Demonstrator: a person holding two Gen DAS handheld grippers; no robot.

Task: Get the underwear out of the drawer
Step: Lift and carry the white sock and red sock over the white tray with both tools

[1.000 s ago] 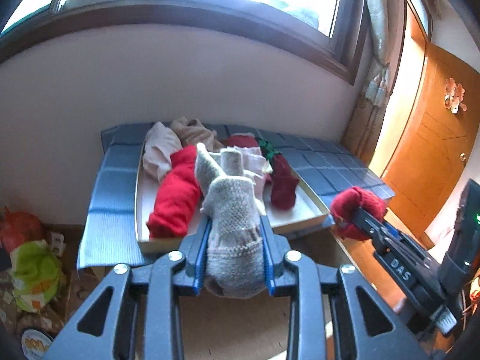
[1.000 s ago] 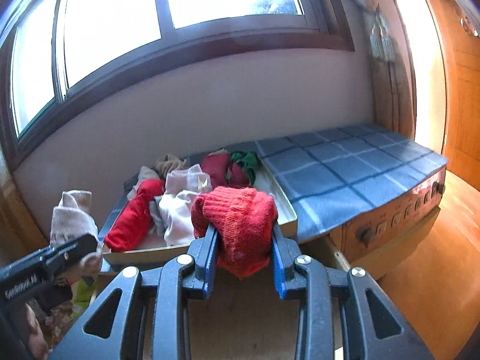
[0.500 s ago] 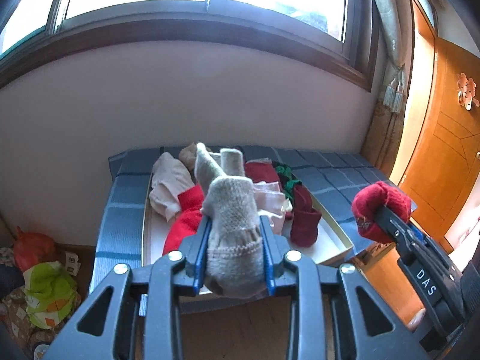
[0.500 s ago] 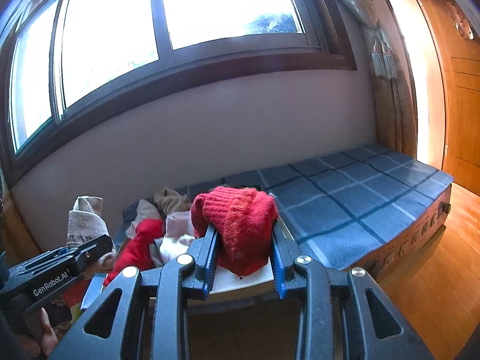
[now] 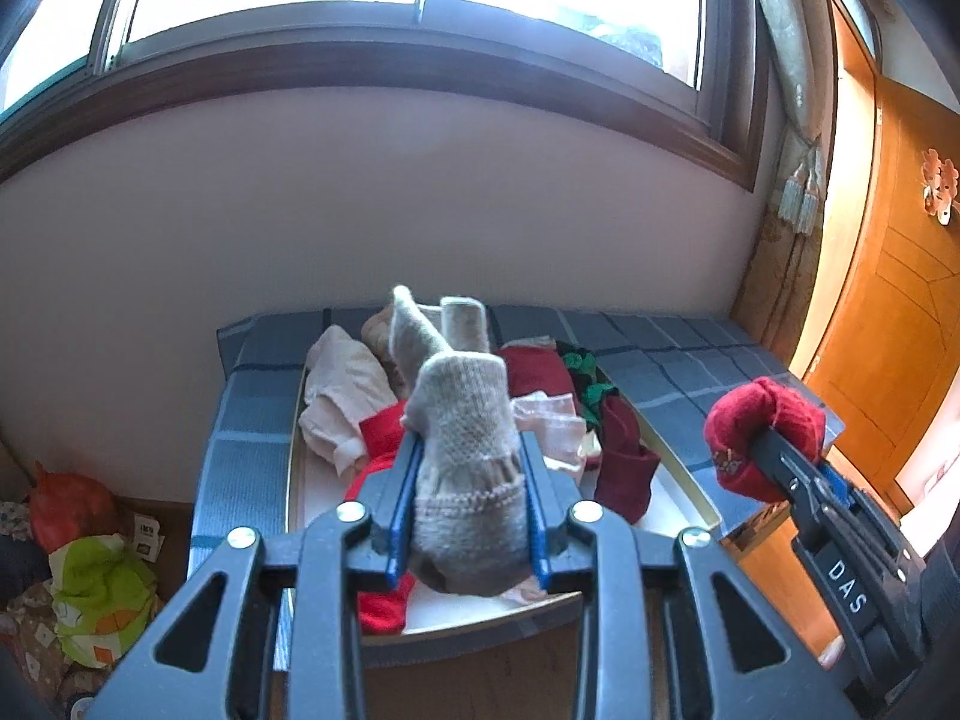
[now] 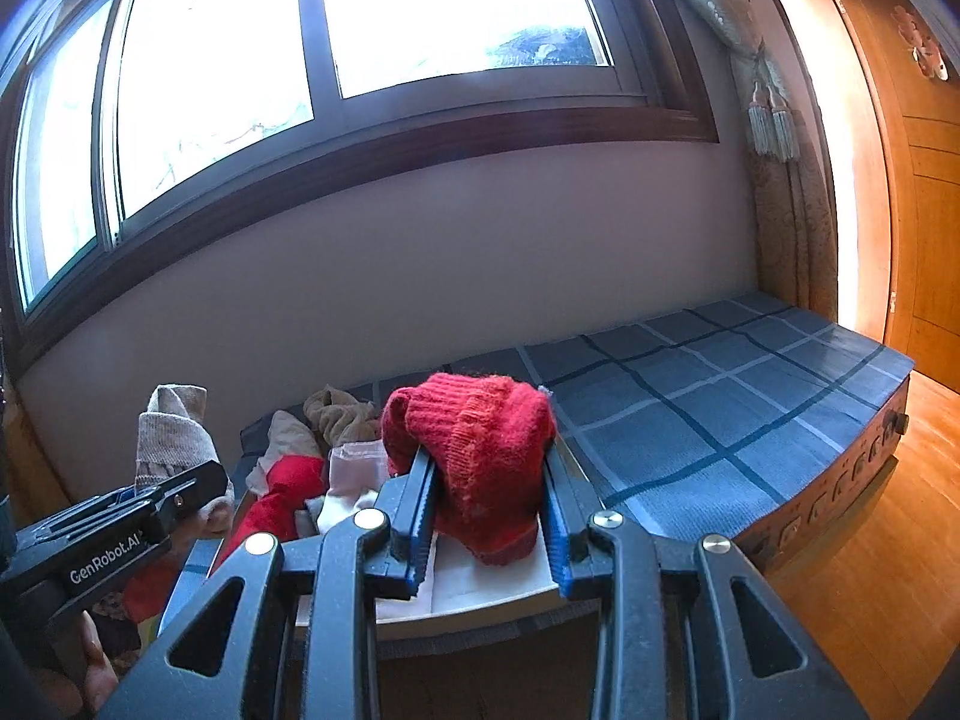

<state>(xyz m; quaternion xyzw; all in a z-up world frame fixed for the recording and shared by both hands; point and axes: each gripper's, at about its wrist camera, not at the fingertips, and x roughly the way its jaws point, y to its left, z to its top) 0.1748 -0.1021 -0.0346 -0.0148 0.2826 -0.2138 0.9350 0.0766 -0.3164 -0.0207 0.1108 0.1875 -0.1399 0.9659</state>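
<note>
We keep both sets of fingers pinched — the left gripper (image 5: pixel 468 480) on a grey knit piece (image 5: pixel 465 444), the right gripper (image 6: pixel 489 498) on a red knit piece (image 6: pixel 480 444) — both beyond the fingers' tips above the drawer (image 5: pixel 684 474); carry them clear without slackening.

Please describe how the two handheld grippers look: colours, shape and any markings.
Both are black, with triangular cut-outs, silver screws and blue pads on the fingers. The left gripper bears the white lettering "GenRobot.AI" on its side; the right gripper bears "DAS". No cables or sleeves are visible.
</note>
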